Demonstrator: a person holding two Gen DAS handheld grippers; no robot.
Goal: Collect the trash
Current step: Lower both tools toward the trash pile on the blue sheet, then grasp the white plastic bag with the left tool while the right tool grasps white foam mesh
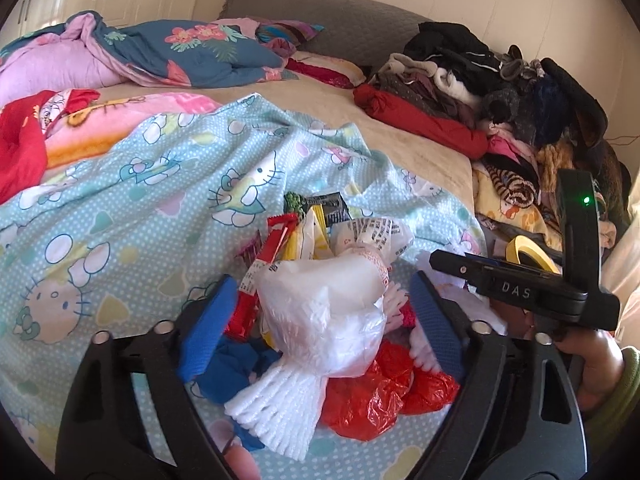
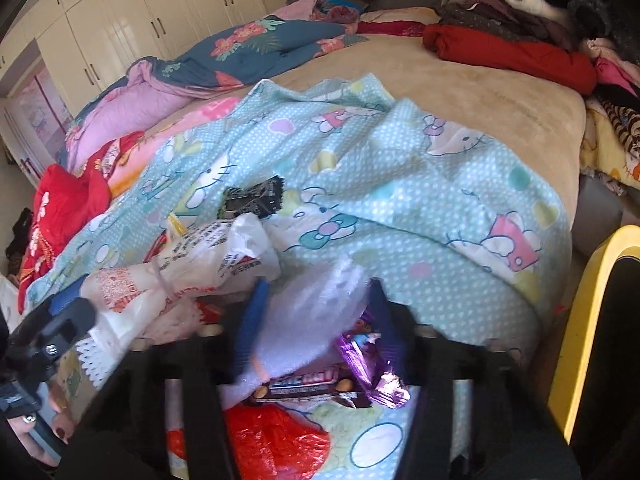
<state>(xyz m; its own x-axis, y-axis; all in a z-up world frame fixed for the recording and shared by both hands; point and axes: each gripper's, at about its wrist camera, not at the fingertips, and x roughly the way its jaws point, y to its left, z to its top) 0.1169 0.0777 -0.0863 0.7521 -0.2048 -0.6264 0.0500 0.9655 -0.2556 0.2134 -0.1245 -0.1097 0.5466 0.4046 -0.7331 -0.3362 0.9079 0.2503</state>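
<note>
Trash heap (image 1: 320,312) on cartoon sheet (image 1: 140,184) near bed's front edge. Sheet spread over mattress (image 1: 424,136). Left gripper (image 1: 316,320) straddles heap, plastic bag (image 1: 332,320) between its fingers. Right gripper (image 2: 314,328) at heap's right side, thin film (image 2: 316,312) between its fingers. Quilt (image 1: 168,48) bunched at bed's far left. Pillow (image 1: 328,66) by headboard (image 1: 320,20). Clothes pile (image 1: 500,92) along bed's right edge. Wardrobe (image 2: 132,28) beyond bed's left side.

Both grippers (image 1: 320,312) (image 2: 316,320) agape, side by side
</note>
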